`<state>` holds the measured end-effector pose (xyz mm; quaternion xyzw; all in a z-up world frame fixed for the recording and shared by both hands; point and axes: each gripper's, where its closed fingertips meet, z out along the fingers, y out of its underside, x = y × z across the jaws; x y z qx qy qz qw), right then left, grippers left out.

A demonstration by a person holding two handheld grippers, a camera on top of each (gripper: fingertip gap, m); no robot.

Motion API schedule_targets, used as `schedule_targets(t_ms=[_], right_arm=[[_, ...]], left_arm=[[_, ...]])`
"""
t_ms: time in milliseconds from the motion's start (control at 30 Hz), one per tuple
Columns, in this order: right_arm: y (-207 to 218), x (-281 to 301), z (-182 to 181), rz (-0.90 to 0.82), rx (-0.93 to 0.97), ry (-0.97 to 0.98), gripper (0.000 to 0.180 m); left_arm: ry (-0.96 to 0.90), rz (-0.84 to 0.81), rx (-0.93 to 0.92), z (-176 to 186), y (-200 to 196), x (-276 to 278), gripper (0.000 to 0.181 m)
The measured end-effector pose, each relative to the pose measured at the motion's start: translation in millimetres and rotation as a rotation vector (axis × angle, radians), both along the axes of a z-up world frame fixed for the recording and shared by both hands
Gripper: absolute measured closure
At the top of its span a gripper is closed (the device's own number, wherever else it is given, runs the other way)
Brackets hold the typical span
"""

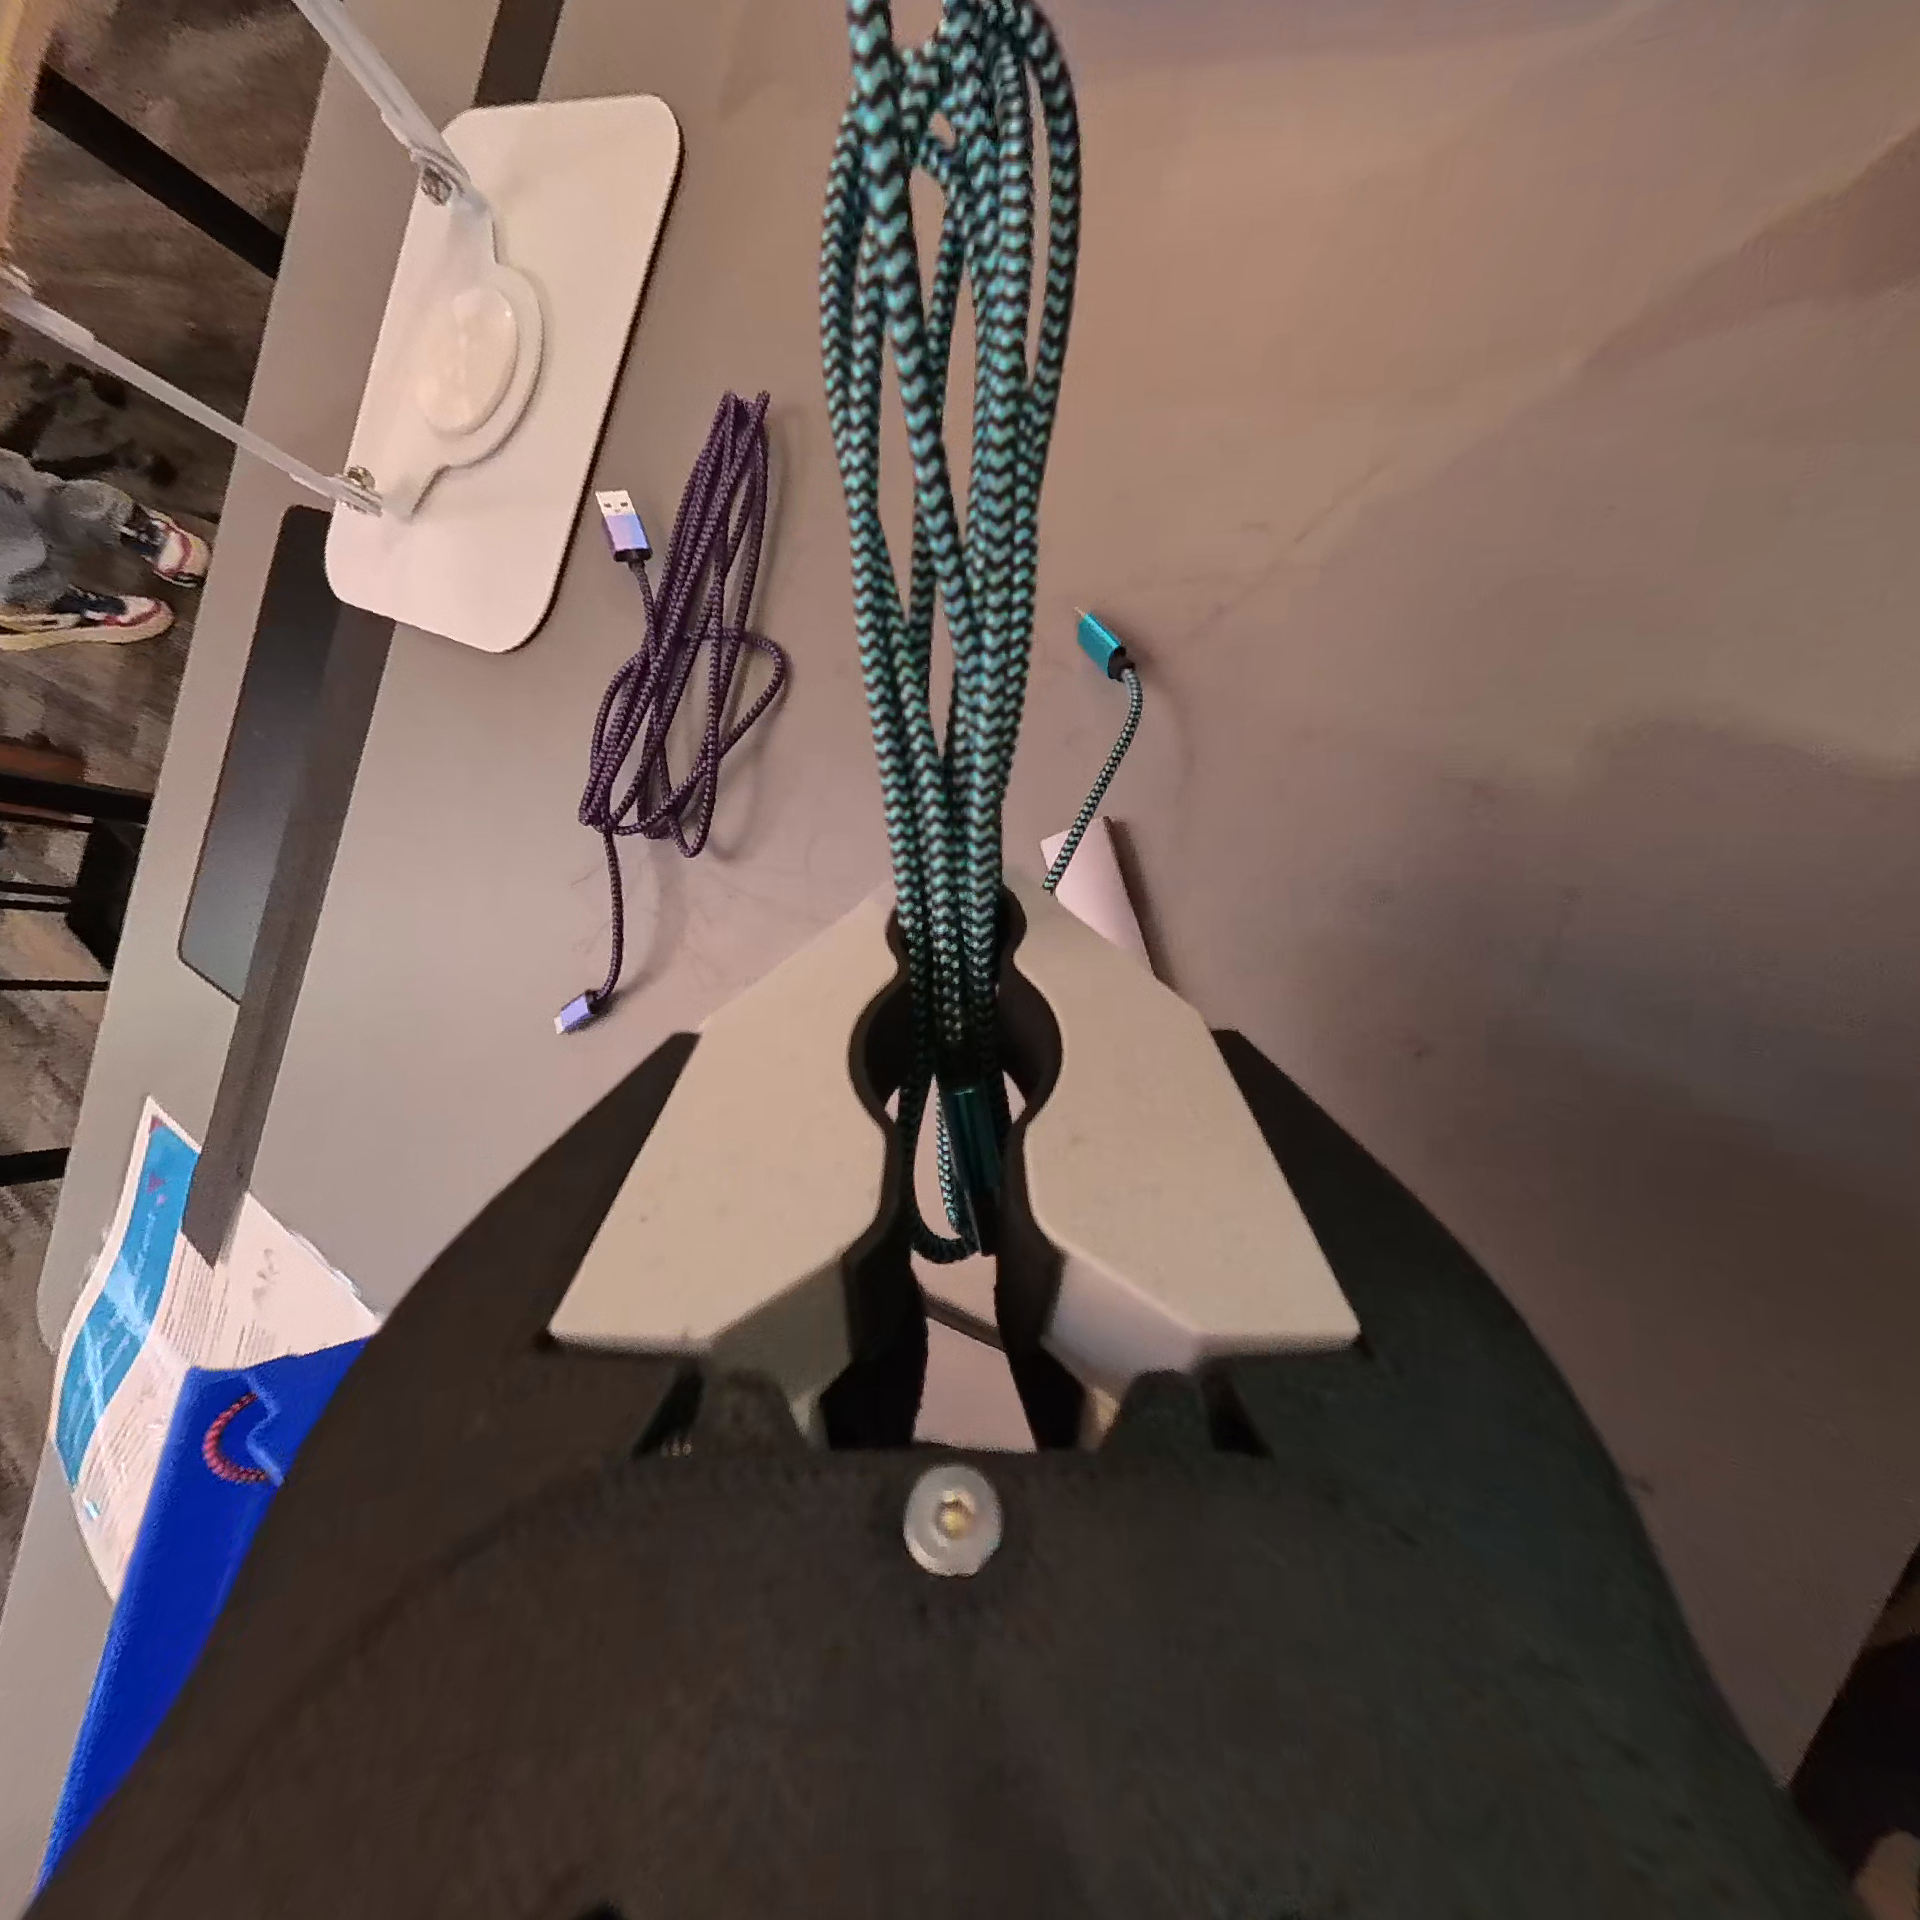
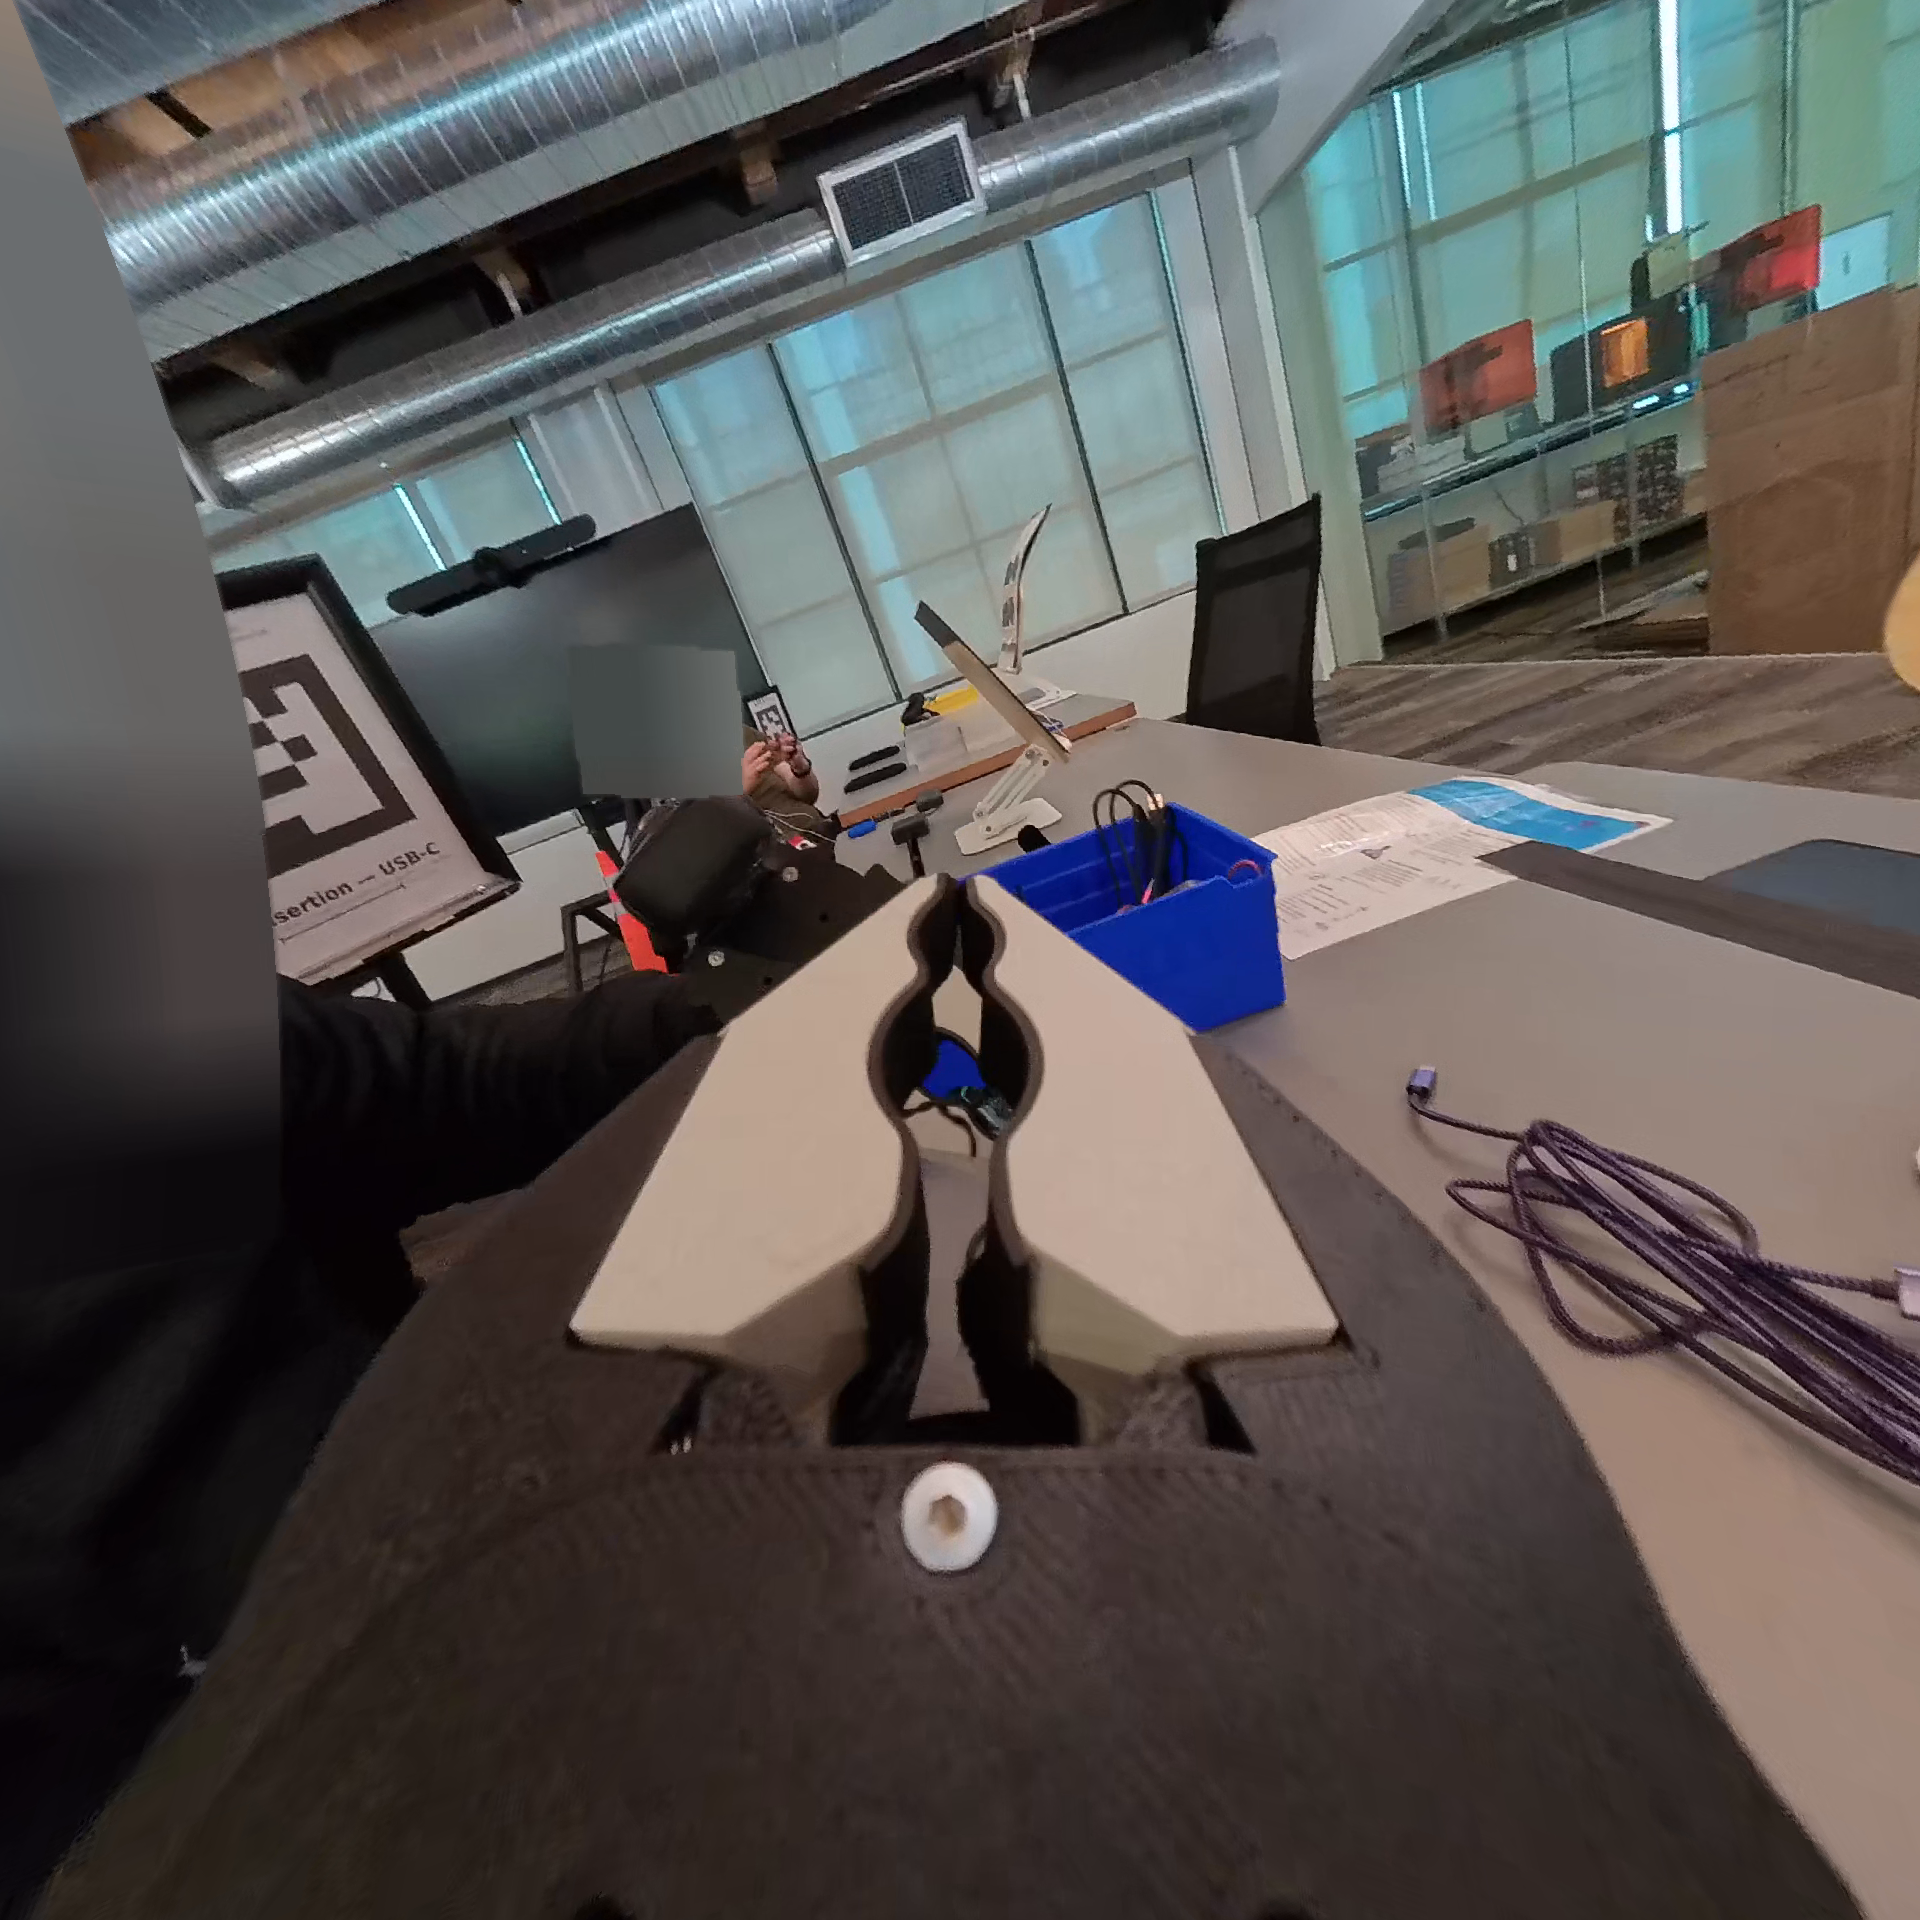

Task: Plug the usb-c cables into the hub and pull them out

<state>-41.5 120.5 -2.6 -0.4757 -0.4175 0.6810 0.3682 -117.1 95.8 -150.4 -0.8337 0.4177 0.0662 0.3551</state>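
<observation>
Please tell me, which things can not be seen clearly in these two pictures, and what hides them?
- Hub: not identifiable in either view.
- Teal cable: left wrist view, its upper loops are cut off by the top edge; the left gripper covers its lower strands.
- Right gripper: right wrist view, its fingers hide most of a small dark and blue thing behind them.
- Blue bin: right wrist view, contents too small to identify.

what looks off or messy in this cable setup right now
The left gripper is shut on the whole bundled teal cable, not on a single plug; its loose teal plug strays off to one side. The purple cable lies in a loose tangle on the table. No hub shows.
</observation>
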Motion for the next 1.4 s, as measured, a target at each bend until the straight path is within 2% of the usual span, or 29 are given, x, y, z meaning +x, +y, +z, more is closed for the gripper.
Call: schedule_targets(t_ms=[100, 233, 533, 867, 1033, 1400], right_arm=[[6, 2, -10, -0.016, -0.014, -0.028, 0.18], [-6, -8, -28, 0.004, 0.031, -0.118, 0.18], [19, -22, -58, -0.184, 0.047, -0.24, 0.18], [32, -20, -68, -0.26, 0.012, -0.279, 0.18], [34, -20, -72, -0.217, -0.084, -0.251, 0.18], [31, -16, -65, 0.008, -0.468, -0.055, 0.18]], left_arm=[[-0.009, -0.007, -0.012, -4, 0, 3, 0.175], [0.003, -0.016, -0.008, -6, 3, 7, 0.176], [0.072, -0.018, 0.08, 3, 7, 13, 0.175], [0.046, 0.032, 0.151, 10, 12, 10, 0.175], [0.031, 0.015, 0.181, 15, 12, 14, 0.175], [0.018, 0.006, 0.307, 33, 15, 19, 0.175]])
